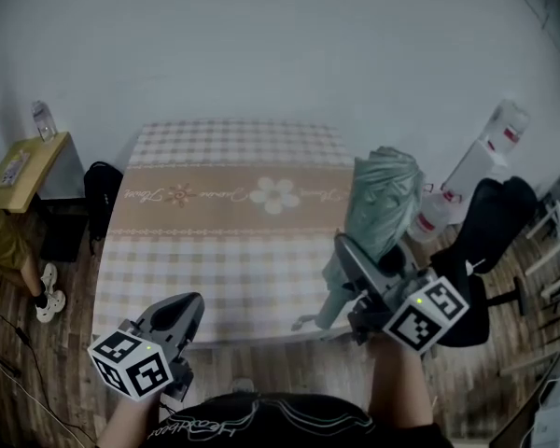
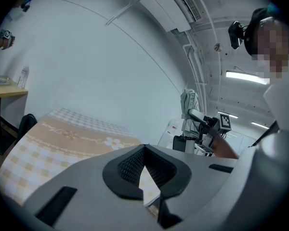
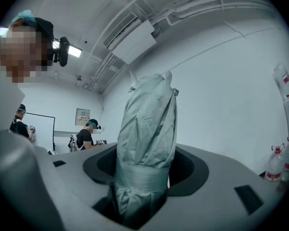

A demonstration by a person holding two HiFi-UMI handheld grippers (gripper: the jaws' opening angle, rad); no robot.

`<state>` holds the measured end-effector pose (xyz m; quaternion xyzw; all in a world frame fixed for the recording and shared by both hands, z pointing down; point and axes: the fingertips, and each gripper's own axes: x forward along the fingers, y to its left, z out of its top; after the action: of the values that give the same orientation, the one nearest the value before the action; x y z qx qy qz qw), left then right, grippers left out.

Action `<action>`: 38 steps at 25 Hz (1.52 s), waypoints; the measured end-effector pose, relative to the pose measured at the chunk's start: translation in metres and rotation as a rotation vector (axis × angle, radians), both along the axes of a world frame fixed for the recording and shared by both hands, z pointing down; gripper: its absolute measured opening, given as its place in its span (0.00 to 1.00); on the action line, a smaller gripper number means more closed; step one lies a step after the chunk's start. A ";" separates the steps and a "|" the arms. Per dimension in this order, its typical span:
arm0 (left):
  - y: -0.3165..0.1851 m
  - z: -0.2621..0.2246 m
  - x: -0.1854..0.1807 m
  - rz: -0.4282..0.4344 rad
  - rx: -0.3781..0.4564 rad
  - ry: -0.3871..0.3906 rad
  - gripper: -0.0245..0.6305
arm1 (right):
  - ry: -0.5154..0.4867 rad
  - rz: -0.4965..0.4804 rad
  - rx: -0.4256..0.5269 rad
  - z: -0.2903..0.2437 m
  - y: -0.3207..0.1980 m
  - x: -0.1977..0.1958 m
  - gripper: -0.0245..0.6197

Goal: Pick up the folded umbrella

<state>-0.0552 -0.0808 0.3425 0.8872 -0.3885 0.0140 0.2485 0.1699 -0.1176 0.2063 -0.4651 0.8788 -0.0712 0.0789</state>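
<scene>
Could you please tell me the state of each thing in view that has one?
folded umbrella: folded, strap fastened, held in the air.
right gripper: shut on the folded umbrella.
left gripper: shut, empty.
table: covered with a checked cloth.

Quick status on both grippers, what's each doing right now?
Left gripper: closed, empty.
Right gripper: closed on the folded umbrella.
</scene>
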 end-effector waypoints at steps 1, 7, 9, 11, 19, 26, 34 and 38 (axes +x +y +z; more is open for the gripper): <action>0.004 -0.003 0.001 0.001 0.007 0.002 0.03 | 0.002 -0.002 0.025 -0.007 0.007 0.001 0.46; 0.020 -0.017 0.005 -0.004 0.026 0.011 0.03 | -0.029 -0.008 0.104 -0.035 0.036 0.004 0.46; 0.023 -0.020 0.004 -0.013 0.034 0.014 0.03 | -0.038 -0.009 0.118 -0.040 0.042 0.006 0.46; 0.026 -0.022 0.004 -0.018 0.037 0.015 0.03 | -0.040 -0.014 0.129 -0.043 0.047 0.007 0.46; 0.031 -0.030 0.001 -0.033 0.050 0.015 0.03 | -0.001 -0.018 0.162 -0.047 0.055 0.003 0.46; 0.028 -0.035 -0.002 -0.048 0.065 0.008 0.03 | -0.001 -0.020 0.157 -0.045 0.051 0.002 0.46; 0.019 -0.038 -0.001 -0.042 0.080 0.000 0.03 | 0.008 -0.015 0.136 -0.038 0.043 0.001 0.46; 0.013 -0.039 0.001 -0.041 0.084 -0.014 0.03 | 0.014 -0.012 0.132 -0.037 0.038 0.001 0.46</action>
<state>-0.0546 -0.0677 0.3031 0.8886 -0.4086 -0.0013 0.2083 0.1707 -0.0797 0.1694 -0.4541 0.8849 -0.0104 0.1029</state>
